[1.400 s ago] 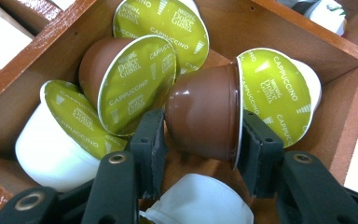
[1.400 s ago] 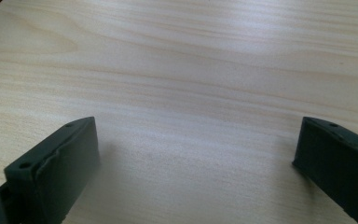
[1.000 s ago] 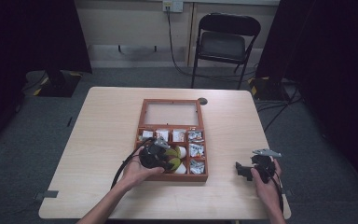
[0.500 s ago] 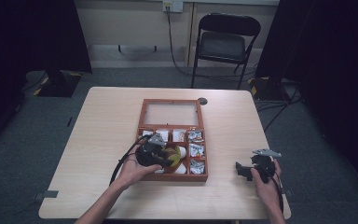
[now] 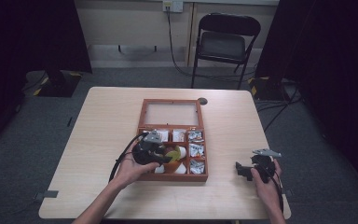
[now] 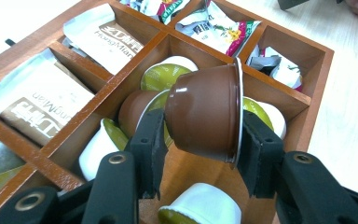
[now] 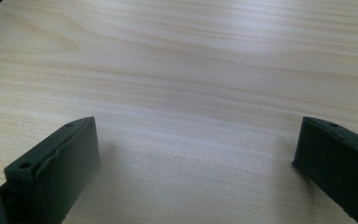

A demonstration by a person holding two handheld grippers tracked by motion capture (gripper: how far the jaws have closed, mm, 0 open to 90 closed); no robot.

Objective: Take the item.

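Gripping the brown capsule [image 6: 205, 112] sideways, rim toward 3 o'clock, left gripper [image 6: 200, 140] hovers above the box compartment [image 6: 186, 172]; right gripper [image 7: 191, 154] gapes idle.

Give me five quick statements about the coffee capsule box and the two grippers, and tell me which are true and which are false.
1. The left gripper is clamped on a brown capsule. True.
2. The brown capsule stands upright on its base. False: it lies tipped on its side between the jaws, above a compartment of the wooden box.
3. The right gripper holds a tea packet. False: its jaws stand wide apart with bare table between them.
4. The compartment below the brown capsule holds more capsules, some green and some white. True.
5. The right gripper sits inside the box. False: in the high view it rests on the table to the right of the box.
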